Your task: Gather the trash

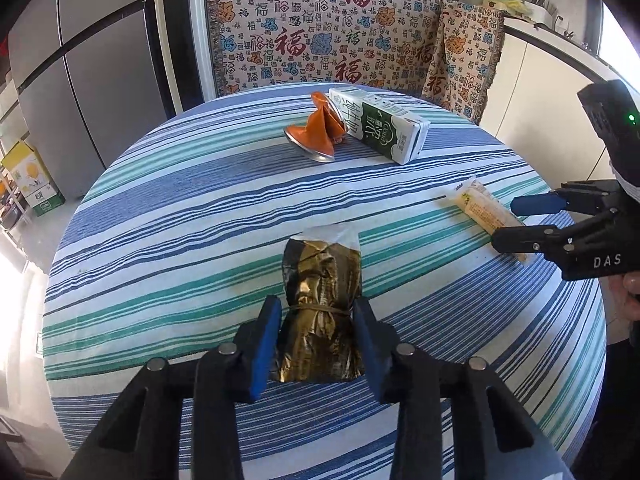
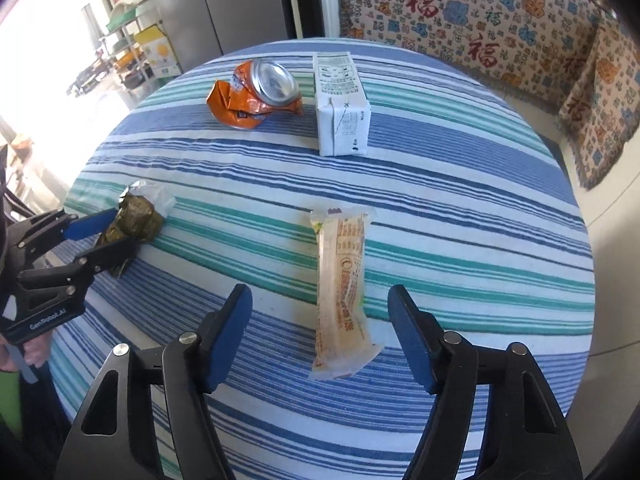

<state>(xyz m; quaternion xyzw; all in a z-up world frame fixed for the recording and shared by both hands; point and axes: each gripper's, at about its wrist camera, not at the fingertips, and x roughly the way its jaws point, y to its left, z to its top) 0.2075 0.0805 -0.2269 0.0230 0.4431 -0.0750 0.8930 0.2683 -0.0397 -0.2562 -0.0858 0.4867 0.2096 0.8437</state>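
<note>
Your left hand-held gripper [image 1: 316,340] has its blue pads pressed against both sides of the dark gold foil packet [image 1: 322,304], low in the middle of the left wrist view, so it is clamped on that packet, which rests on the striped counter [image 1: 160,208]. The foil is crumpled and tied with a thin band; the pads sit near its lower half, so if you lift fast the soft wrapping may buckle and the packet could slide out or swing forward.

Your right hand-held gripper [image 2: 320,336] stands apart, its jaws well clear of the pale snack wrapper [image 2: 342,292] lying between them in the lower middle of the right wrist view. The wrapper lies flat and thin on the cloth. The likely trouble here is that the pads close above it and catch nothing, or pinch the cloth along with it and drag the whole covering. It also lies slightly off centre, nearer the right jaw, so one pad may push it sideways before the other arrives.

The crushed orange can [image 2: 256,94] and the white milk carton [image 2: 340,108] wait toward the top of that view, close together; a tug on the cloth could tip the can against the carton.
</note>
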